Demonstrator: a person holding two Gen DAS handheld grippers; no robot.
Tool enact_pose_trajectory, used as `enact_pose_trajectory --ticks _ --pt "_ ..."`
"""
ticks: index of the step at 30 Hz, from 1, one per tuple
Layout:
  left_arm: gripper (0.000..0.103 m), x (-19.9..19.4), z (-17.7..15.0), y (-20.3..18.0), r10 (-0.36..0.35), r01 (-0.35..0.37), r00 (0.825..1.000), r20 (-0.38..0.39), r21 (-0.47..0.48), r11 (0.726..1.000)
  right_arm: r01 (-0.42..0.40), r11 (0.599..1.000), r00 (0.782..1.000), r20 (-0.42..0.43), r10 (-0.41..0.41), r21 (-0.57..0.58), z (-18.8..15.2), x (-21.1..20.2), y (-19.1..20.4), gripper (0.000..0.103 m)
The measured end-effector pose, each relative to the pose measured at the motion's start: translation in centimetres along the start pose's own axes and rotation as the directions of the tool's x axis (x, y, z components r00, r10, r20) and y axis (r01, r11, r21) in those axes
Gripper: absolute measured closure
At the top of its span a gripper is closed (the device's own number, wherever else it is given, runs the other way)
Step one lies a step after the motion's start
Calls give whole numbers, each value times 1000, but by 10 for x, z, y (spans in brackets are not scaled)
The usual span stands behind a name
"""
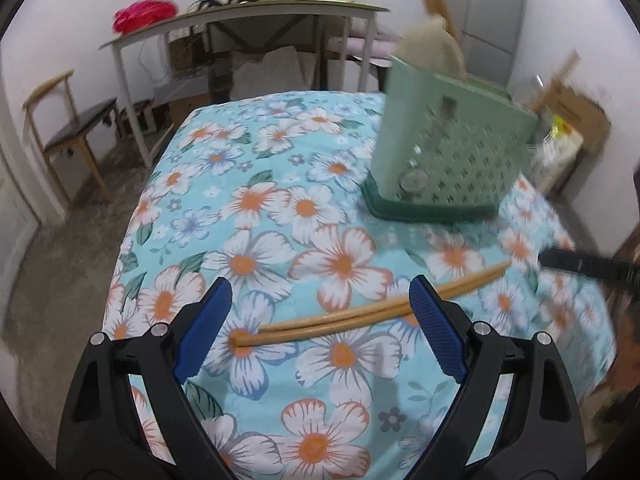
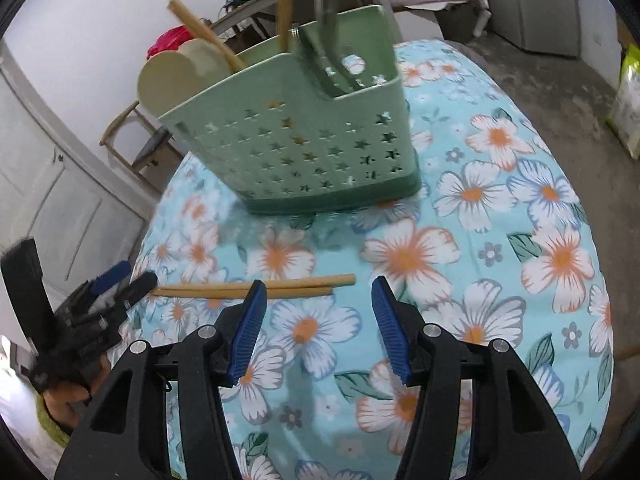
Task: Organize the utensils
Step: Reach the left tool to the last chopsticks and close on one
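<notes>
Wooden chopsticks [image 1: 360, 312] lie paired on the surface [image 1: 280, 208]. Left tongs [image 1: 320, 308] and right tongs [image 2: 318, 308] both spread, empty. Advise pinching both sticks together, mid-length, before lifting to caddy [image 2: 304, 136].

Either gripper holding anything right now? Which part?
Nothing held. Left gripper and right gripper are both open; the chopsticks lie on the tablecloth.

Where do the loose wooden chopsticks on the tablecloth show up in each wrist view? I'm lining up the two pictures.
Left wrist view: the chopsticks lie lower centre, slanting up to the right, passing behind the left gripper's right finger.
Right wrist view: the chopsticks lie left of centre, nearly level, just beyond the right gripper's left finger.
Shared landmark: the green utensil basket, standing farther back on the cloth.
</notes>
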State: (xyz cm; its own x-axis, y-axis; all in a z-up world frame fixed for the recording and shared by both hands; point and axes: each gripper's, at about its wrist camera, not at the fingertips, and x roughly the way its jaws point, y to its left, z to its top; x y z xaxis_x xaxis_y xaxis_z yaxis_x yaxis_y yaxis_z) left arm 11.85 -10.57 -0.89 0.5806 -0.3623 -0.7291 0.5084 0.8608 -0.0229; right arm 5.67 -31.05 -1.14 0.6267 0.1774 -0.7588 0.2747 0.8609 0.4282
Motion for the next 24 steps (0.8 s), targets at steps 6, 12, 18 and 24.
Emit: enact_pose_trajectory --ticks 6,12,18,24 --pt "26 12 -12 -40 22 -25 1000 15 237 971 -24 999 1000 -17 25 44 -4 3 -10 49" --pt "46 32 -20 -59 -5 18 999 -35 380 925 -30 998 999 -33 32 56 -6 5 -12 49" --pt "48 47 -22 -70 -3 42 997 -73 537 842 -36 998 999 -29 38 57 -4 5 -12 49" --pt "67 61 -2 -58 -132 206 971 -199 421 883 -48 997 998 -37 50 63 -6 6 -12 49"
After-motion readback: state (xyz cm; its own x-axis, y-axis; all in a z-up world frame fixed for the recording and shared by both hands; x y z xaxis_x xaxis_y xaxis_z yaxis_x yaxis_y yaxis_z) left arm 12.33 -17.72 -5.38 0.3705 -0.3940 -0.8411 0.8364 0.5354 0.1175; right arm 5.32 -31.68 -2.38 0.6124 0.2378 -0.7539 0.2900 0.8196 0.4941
